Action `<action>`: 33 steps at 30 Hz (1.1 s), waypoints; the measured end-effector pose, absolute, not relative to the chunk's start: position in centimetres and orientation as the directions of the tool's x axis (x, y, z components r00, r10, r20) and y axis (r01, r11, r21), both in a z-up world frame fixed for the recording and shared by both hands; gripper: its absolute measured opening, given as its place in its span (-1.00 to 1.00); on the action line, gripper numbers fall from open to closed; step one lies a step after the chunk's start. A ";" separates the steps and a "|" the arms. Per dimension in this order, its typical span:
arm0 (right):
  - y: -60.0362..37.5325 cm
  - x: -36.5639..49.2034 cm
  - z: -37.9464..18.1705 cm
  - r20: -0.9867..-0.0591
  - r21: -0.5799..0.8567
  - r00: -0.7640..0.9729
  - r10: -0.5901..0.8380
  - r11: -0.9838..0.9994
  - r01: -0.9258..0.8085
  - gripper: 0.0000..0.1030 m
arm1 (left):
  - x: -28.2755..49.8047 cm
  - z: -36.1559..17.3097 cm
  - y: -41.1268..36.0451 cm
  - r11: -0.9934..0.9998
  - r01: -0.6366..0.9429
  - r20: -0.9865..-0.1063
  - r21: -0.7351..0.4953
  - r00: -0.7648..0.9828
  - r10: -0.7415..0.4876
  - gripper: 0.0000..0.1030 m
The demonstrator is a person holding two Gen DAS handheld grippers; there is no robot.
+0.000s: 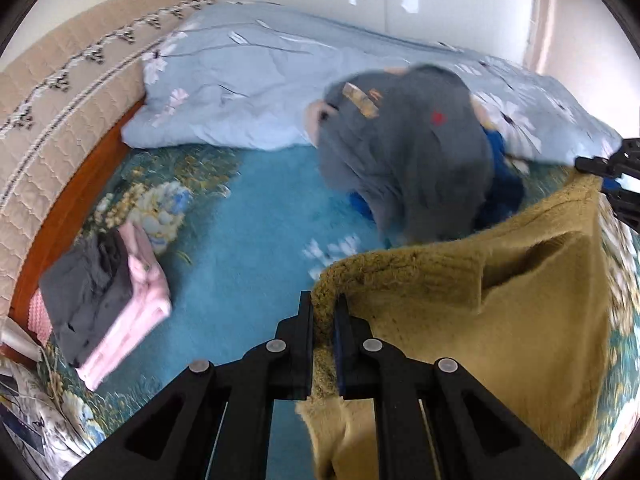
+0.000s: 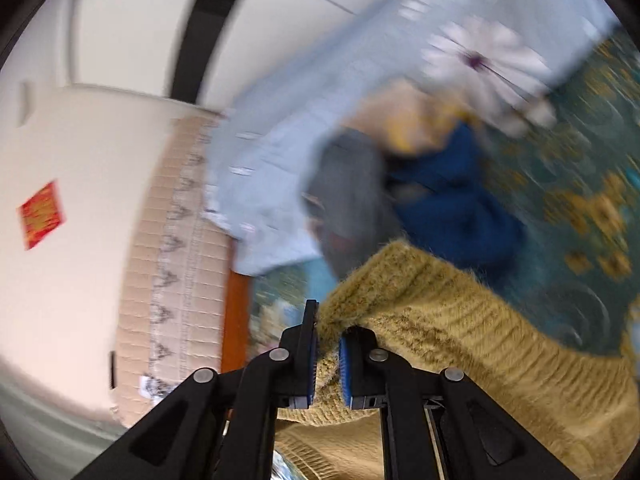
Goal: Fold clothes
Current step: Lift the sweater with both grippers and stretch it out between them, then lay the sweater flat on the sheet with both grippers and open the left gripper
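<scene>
Left claw (image 1: 324, 320) pinched shut on ribbed hem of mustard sweater (image 1: 520, 320); right claw (image 2: 329, 344) likewise clamped on same knit edge. Sweater (image 2: 480, 340) held aloft between both, above teal floral bed (image 1: 248, 232). Fuzzy, thick, floppy, probably light; best gripped at hem corners. Grey garment (image 1: 408, 152) heaped beyond, folded pink-and-grey stack (image 1: 108, 296) at left.

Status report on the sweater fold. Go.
Left claw shut on sweater edge. Right claw shut on its ribbed hem. Sweater held up. Unfolded clothes pile on bed ahead.
</scene>
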State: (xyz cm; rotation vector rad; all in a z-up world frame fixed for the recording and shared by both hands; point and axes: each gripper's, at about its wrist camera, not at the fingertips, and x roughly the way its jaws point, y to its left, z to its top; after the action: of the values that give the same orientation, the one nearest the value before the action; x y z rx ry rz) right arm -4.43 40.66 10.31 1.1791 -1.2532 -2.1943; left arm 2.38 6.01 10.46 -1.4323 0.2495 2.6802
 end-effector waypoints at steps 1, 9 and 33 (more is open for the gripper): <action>40.3 -4.8 10.9 -0.491 0.821 -0.595 -0.637 -0.567 -0.071 -0.81 | 1.7 11.2 5.6 -0.986 -0.136 -0.820 0.091 -0.572 0.003 -0.84; 41.5 -3.8 6.1 -0.587 0.785 -0.500 -0.637 -0.600 -0.157 -0.81 | 0.7 10.8 4.1 -0.992 -0.119 -0.811 0.033 -0.584 0.043 -0.83; 47.6 10.9 -1.4 -0.727 0.652 -0.446 -0.522 -0.727 -0.214 -0.80 | 13.8 3.7 12.5 -0.828 -0.551 -0.918 -0.103 -0.269 0.293 -0.83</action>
State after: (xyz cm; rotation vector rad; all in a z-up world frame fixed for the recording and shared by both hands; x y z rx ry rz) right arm 10.89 47.64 -1.43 1.5283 -1.0514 -2.2833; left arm 13.76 12.55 3.67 -1.4628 0.3204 2.1247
